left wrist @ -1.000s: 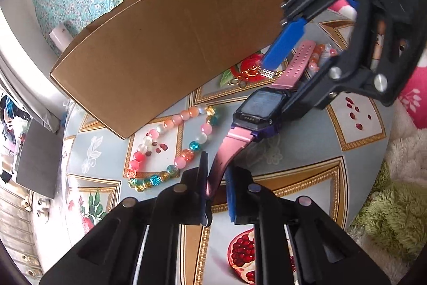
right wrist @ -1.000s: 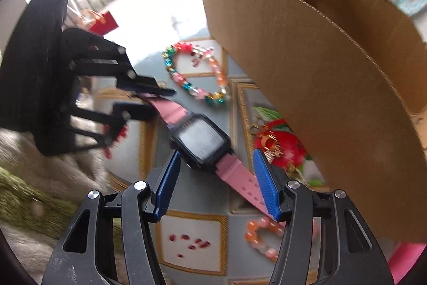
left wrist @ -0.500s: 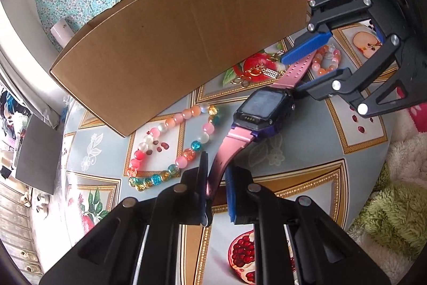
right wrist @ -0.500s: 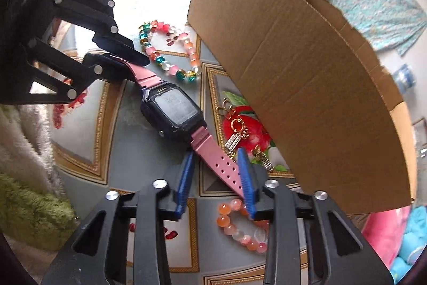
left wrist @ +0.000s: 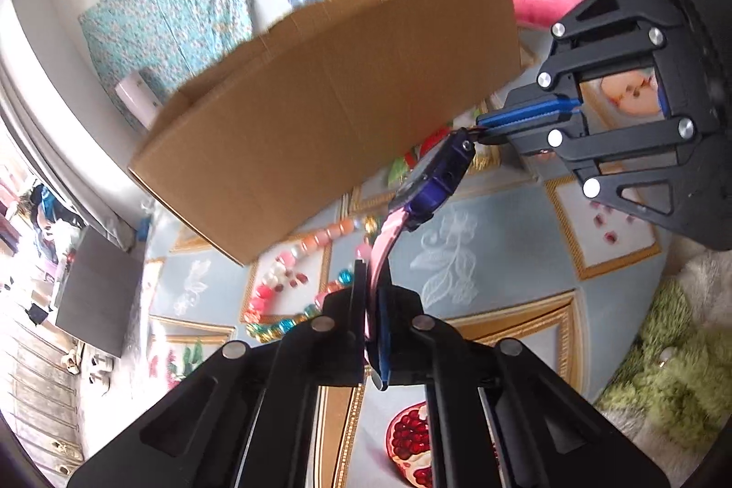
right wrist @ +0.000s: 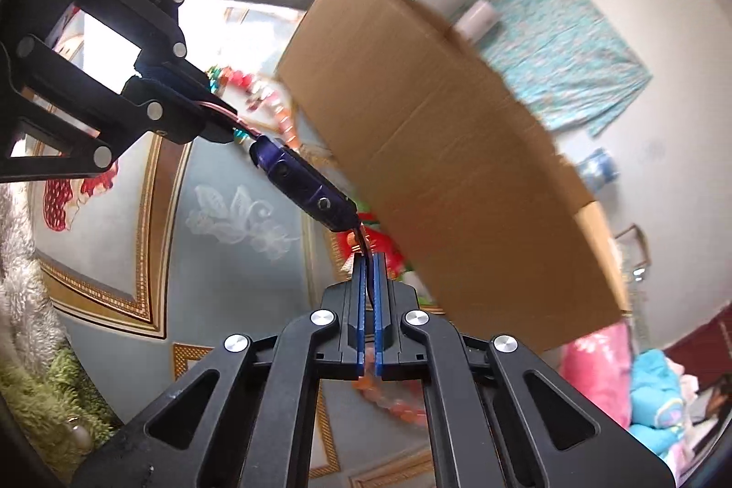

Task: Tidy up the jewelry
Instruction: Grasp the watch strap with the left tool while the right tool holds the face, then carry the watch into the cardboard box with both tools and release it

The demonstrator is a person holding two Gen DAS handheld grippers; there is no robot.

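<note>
Left wrist view. We see the left gripper [left wrist: 373,282] with its jaws clamped on the pink strap of the watch [left wrist: 434,177]; they have just closed the last bit further on it. The watch hangs in the air, tilted on edge, its dark purple case side-on to the camera, above the patterned tablecloth [left wrist: 494,259]. At its far end the right gripper [left wrist: 485,129] comes in from the right, its blue pads pinched on the other strap; these jaws have just been closing. Behind the watch stands the cardboard box [left wrist: 329,99], open-topped. The bead bracelet [left wrist: 293,282], in pink, orange and teal, lies flat on the cloth below the box wall, left of the strap.

Right wrist view. We note the right gripper [right wrist: 369,259] with blue pads together on the thin edge of the strap. The watch [right wrist: 304,186] spans diagonally up-left to the left gripper [right wrist: 224,126], which grips the opposite strap. The cardboard box [right wrist: 448,168] fills the right side. The bead bracelet [right wrist: 261,94] shows blurred beyond the watch; a second string of orange beads [right wrist: 393,401] lies on the tablecloth [right wrist: 219,259] below the pads.
</note>
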